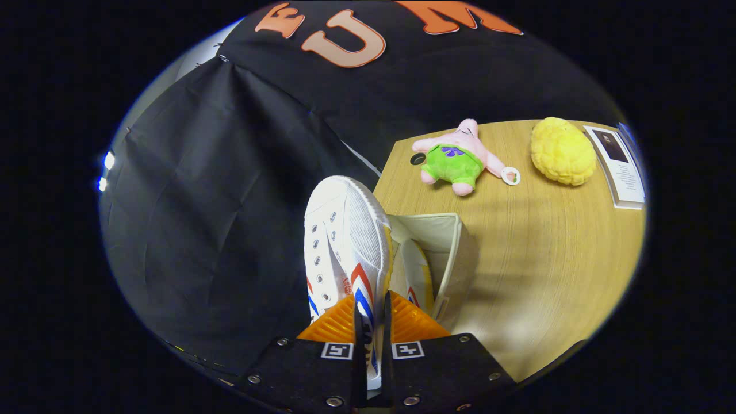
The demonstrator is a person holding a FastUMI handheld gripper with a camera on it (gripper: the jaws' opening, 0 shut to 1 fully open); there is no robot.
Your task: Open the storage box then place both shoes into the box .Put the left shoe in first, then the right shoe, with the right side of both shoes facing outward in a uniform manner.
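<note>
Wooden table (552, 247) is seen beyond the fingers, with a box (454, 253) on it near a plush star (457, 155) and a yellow toy (562, 150). One shoe (345, 241) is pinched by the gripper (372, 322) above the box's edge, toe pointing away; another shoe (417, 276) is seen inside the box.

Wooden table (546, 259) bears storage box (454, 253), pink plush (457, 155), yellow plush (562, 150), perhaps a leaflet (621, 167).

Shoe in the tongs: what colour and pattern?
White shoe with red and blue side stripes, seen in the gripper view, tongs shut on it.
</note>
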